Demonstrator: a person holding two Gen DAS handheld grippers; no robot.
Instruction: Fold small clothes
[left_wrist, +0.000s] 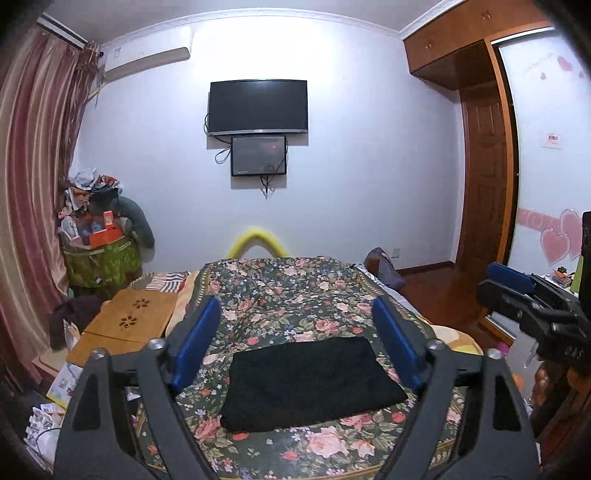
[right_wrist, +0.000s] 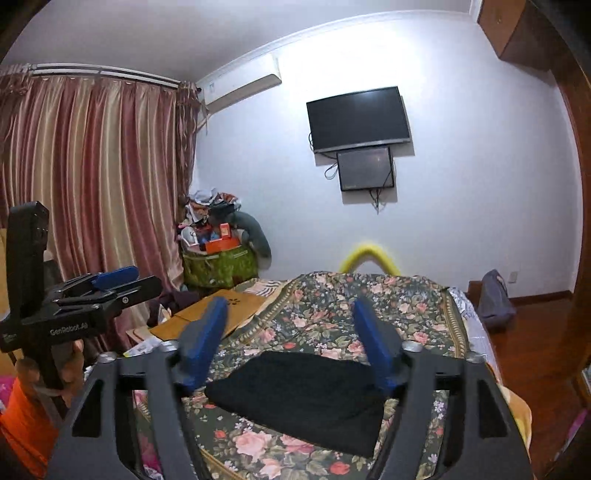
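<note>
A small black garment (left_wrist: 310, 384) lies folded flat as a rectangle on the floral bedspread (left_wrist: 295, 288); it also shows in the right wrist view (right_wrist: 306, 398). My left gripper (left_wrist: 295, 314) is open and empty, held above the garment's near side with its blue pads apart. My right gripper (right_wrist: 290, 314) is open and empty, also raised above the garment. Each gripper shows in the other's view: the right one at the right edge (left_wrist: 517, 284), the left one at the left (right_wrist: 110, 280).
A wooden lap table (left_wrist: 129, 321) sits at the bed's left. A green bag piled with clutter (left_wrist: 99, 258) stands by the curtain (left_wrist: 33, 184). A TV (left_wrist: 258, 107) hangs on the far wall. A wardrobe (left_wrist: 487, 166) and wooden floor are on the right.
</note>
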